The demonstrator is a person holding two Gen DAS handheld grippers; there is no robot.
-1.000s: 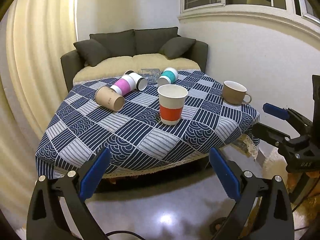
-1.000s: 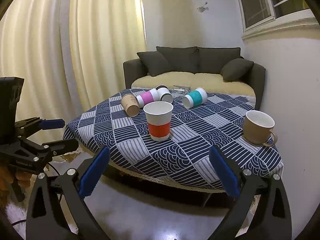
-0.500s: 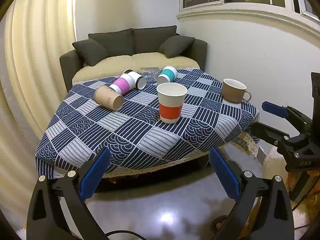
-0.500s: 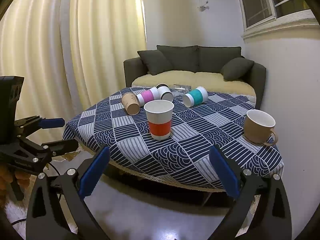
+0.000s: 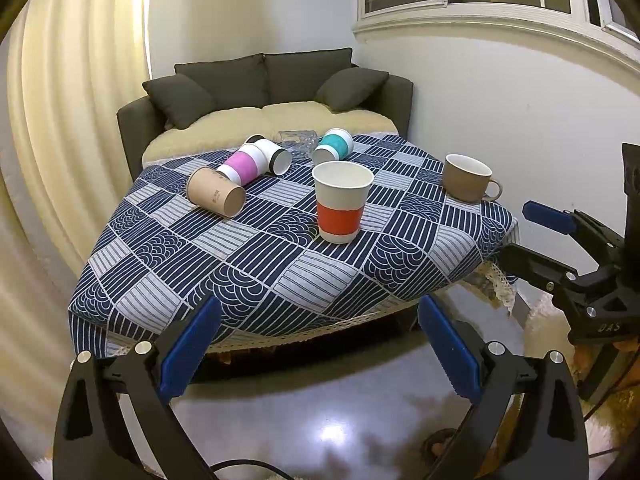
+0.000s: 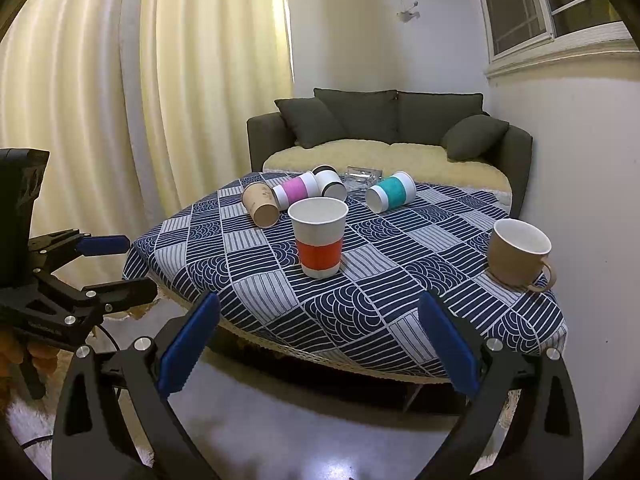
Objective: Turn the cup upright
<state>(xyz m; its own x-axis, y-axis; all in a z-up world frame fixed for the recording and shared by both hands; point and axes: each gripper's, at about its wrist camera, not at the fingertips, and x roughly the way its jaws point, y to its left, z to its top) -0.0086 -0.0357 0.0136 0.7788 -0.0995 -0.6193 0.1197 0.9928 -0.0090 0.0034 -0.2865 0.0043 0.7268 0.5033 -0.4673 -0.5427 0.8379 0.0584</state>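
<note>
Cups: four lying [image 5: 216, 197], one upright [image 5: 342, 201], one mug [image 5: 468, 178].

White paper cup with an orange band [image 5: 343, 201] [image 6: 319, 236]: upright, mouth open upward, well ahead of both grippers. Farther off lie four on their sides: plain brown paper cup [image 5: 215, 197] [image 6: 260, 209], white cup with a pink band [image 5: 241, 166] [image 6: 295, 193], white cup with a dark rim [image 5: 274, 155] [image 6: 330, 184], and white cup with a teal band [image 5: 333, 146] [image 6: 390, 191], ahead to the right.
</note>
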